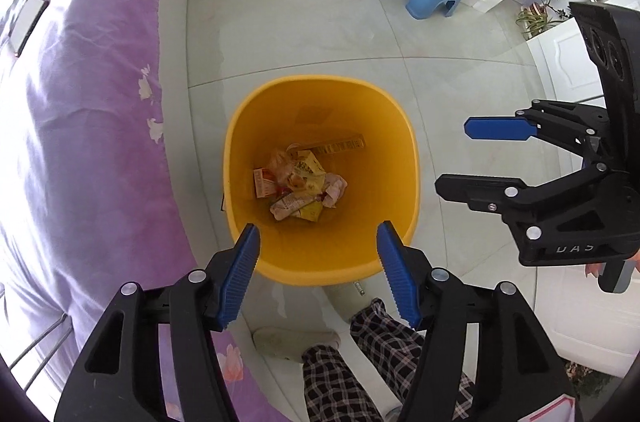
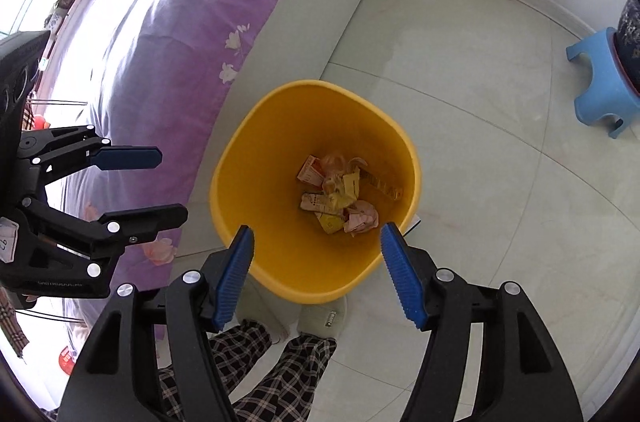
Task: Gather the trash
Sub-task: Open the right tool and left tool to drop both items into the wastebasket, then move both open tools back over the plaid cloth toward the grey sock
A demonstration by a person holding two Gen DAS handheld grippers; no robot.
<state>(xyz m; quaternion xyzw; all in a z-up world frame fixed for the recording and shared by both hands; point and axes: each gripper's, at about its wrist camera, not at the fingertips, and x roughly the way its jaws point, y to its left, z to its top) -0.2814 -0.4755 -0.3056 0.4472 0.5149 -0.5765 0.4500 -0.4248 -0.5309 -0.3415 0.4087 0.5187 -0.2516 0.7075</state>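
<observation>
Above the yellow bin (image 1: 320, 90), left gripper (image 1: 318, 274) and right gripper (image 2: 318, 272) hang with jaws wide, empty; wrappers (image 1: 298, 182) inside; best withdraw straight upward, clear of the rim.

Bin (image 1: 320, 90) mouth open from above — bed (image 1: 92, 102) crowds one side, bare floor (image 1: 304, 22) beyond.
</observation>
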